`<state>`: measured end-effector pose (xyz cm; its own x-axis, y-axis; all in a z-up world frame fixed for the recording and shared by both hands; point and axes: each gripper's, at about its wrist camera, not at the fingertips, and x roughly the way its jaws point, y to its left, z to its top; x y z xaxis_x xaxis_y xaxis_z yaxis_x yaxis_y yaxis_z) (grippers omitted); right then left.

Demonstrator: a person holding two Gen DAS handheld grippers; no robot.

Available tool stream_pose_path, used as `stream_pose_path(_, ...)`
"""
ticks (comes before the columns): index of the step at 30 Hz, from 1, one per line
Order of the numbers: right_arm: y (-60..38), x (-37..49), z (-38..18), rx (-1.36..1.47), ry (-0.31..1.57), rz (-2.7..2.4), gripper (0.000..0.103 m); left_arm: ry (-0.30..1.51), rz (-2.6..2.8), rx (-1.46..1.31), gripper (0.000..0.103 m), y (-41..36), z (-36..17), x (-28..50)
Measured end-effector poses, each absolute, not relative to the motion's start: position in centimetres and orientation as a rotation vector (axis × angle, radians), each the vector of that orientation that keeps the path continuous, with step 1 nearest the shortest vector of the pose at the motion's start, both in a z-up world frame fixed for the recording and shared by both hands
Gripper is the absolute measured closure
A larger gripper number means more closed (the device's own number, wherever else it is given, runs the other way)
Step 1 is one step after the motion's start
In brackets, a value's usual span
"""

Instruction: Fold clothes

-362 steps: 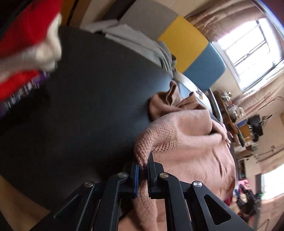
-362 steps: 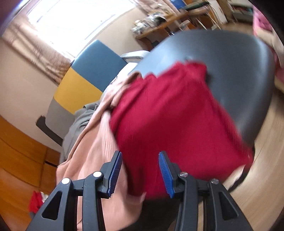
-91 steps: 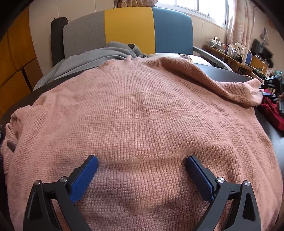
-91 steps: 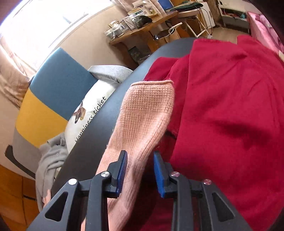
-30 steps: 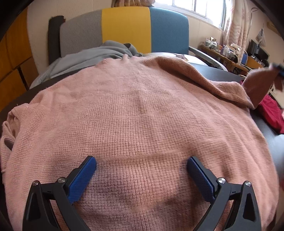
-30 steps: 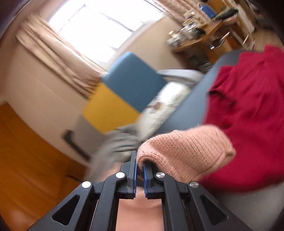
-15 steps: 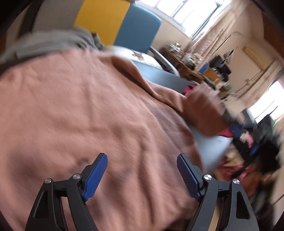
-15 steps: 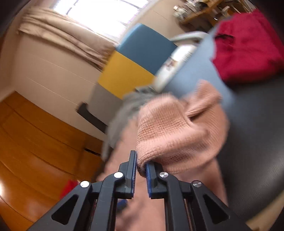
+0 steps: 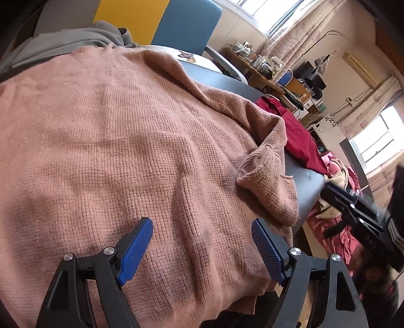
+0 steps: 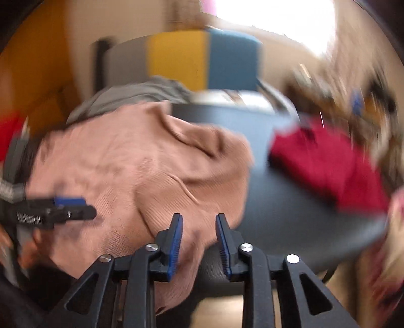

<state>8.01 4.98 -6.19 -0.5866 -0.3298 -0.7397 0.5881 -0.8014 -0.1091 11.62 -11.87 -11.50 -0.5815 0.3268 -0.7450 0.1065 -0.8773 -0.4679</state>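
Pink sweater [image 9: 106,141]: spread flat over most of the dark table [image 9: 306,180], knit side up, near hem hanging over the table's near edge
Sleeve [image 9: 270,176]: folded back onto the sweater's right side, cuff lying crumpled at the table's edge
Left gripper [image 9: 202,244]: spread wide just above the sweater's lower part, blue pads apart, nothing between them
Right gripper [image 10: 198,239]: parted by a narrow gap, holding nothing, hovering off the table's near edge beside the sweater's hem; view blurred by motion
Red garment [image 9: 298,136]: bunched on the table beyond the sweater's folded sleeve, apart from it in the right wrist view [image 10: 325,161]
Grey garment [image 9: 73,37]: heaped past the sweater's far edge, against the chair
Chair [image 9: 161,20]: grey, yellow and blue panels, standing behind the table on the sweater's far side
Pile of pink and cream cloth [image 9: 338,176]: below the table's right edge, past the red garment
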Motion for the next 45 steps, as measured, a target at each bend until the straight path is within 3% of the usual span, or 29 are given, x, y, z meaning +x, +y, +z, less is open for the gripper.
stream_pose_path(8, -3.8, 7.0, -11.2, 1.024, 1.054, -1.962, 0.072, -0.717, 2.659, -1.341, 0.022, -13.5, -11.0, 13.8)
stream_pose_path(16, -4.2, 7.4, -13.5, 1.030, 1.123, -1.954, 0.076, -0.653, 2.729, -1.379, 0.021, -14.1, -11.2, 14.7)
stream_pose_path(19, -4.4, 7.9, -13.7, 1.018, 1.114, -1.954, 0.092, -0.626, 2.754, -1.395, 0.021, -14.3, -11.3, 15.0)
stream_pose_path(22, -4.3, 8.3, -13.8, 1.007, 1.102, -1.973, 0.097, -0.598, 2.779, -1.411, 0.021, -14.5, -11.4, 15.3)
stream_pose_path(35, -0.4, 5.7, -10.3, 1.207, 0.566, -2.050, 0.102, -0.421, 2.837, -1.535, 0.021, -13.7, -12.9, 15.2)
stream_pose_path(43, 7.1, 2.8, 1.5, 0.988, -0.086, -2.207, 0.102, -0.395, 2.831, -1.523, 0.018, -13.7, -13.1, 15.5)
stream_pose_path(45, 10.1, 2.3, 2.7, 0.947, -0.141, -2.305, 0.097, -0.397, 2.828, -1.519, 0.017, -13.7, -13.2, 15.5)
